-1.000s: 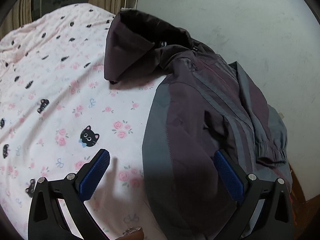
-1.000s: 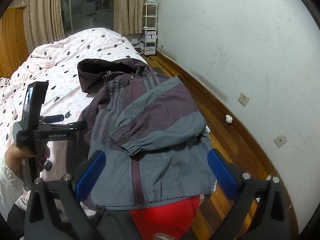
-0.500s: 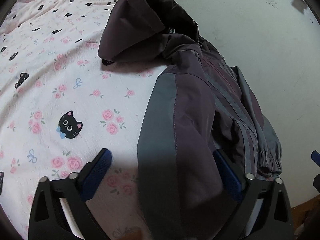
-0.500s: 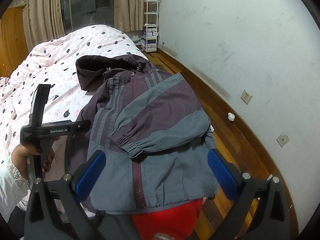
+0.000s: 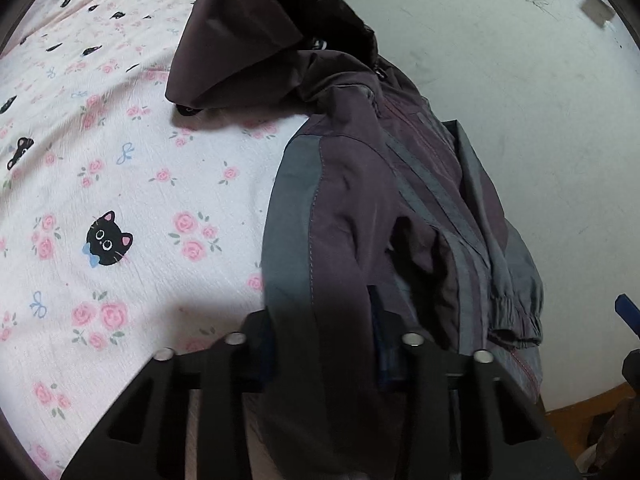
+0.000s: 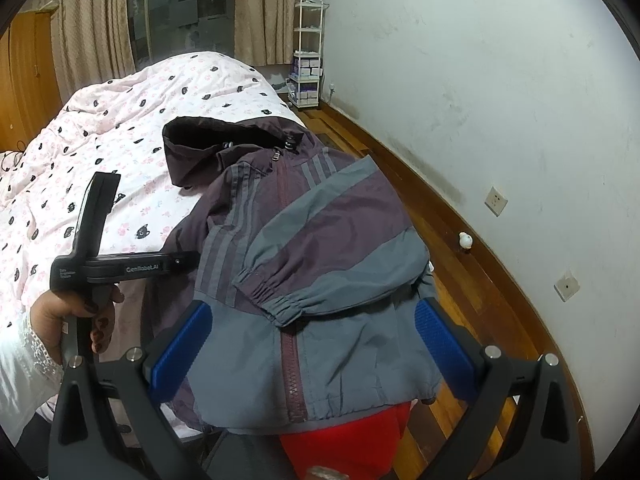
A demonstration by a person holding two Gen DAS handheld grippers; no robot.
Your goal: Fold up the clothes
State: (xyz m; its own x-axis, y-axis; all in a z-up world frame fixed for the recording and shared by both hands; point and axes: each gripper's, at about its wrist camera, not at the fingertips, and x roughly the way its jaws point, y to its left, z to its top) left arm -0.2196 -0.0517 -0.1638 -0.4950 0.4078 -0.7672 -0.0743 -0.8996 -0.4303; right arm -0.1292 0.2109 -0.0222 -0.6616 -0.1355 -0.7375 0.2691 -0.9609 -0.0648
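Note:
A purple and grey hooded jacket [image 6: 320,248] lies zipped on the bed's right edge, hood [image 5: 248,32] toward the far end, right sleeve folded across its front with the cuff [image 6: 272,296] at the middle. My left gripper [image 5: 324,344] is shut on the jacket's left sleeve [image 5: 320,248]; its blue pads are mostly hidden by the cloth. From the right wrist view the left gripper [image 6: 188,258] is at the jacket's left side. My right gripper [image 6: 308,340] is open, hovering over the jacket's hem.
The bed has a pink quilt [image 5: 120,184] with roses and black cats. A red cloth [image 6: 360,436] hangs under the hem. White wall [image 6: 480,100] and wooden floor [image 6: 472,280] lie right of the bed; a white shelf rack [image 6: 308,52] stands in the far corner.
My left gripper moved forward onto the jacket's left sleeve and shut on it. My right gripper stayed open and came slightly closer to the hem.

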